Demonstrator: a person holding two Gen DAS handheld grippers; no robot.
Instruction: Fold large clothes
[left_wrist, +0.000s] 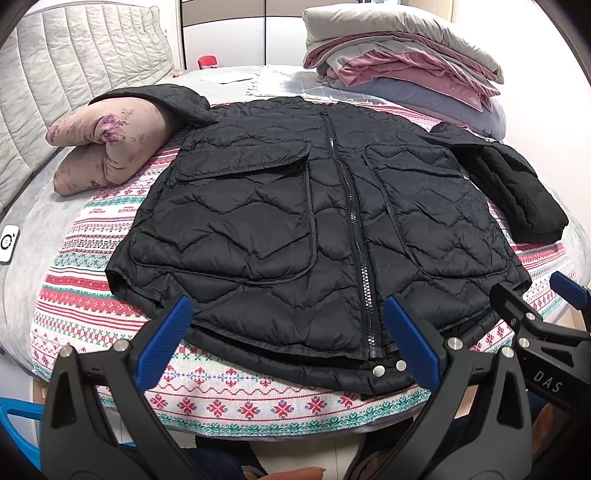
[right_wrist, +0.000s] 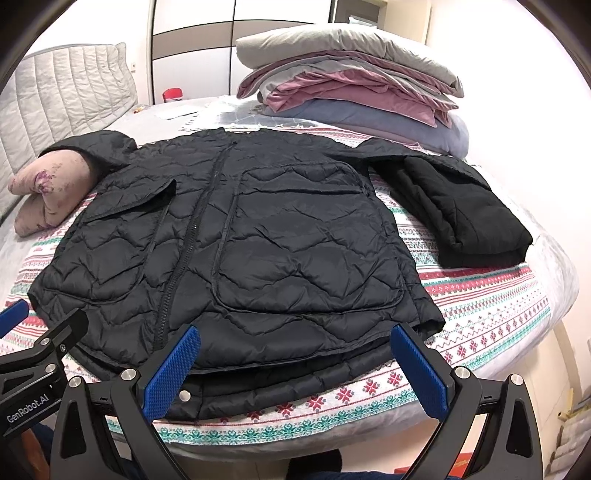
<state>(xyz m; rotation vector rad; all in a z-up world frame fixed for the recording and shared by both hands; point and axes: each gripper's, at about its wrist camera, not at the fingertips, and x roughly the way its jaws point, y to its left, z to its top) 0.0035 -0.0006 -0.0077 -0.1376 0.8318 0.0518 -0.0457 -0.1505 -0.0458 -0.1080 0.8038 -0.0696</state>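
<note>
We see black quilted jacket (left_wrist: 317, 229) flat, zipped, on patterned blanket (left_wrist: 92, 295). L gripper (left_wrist: 291, 339) & R gripper (right_wrist: 295, 369): fingers apart, empty, near hem. Labels: "DAS", "GenRobot.AI".

Bed (left_wrist: 44, 236) under patterned cloth (left_wrist: 221, 402). Black quilted jacket (left_wrist: 295, 221) flat on cloth; floral pillow (left_wrist: 107, 144) left of jacket, folded blanket stack (left_wrist: 399, 62) behind-right.
</note>
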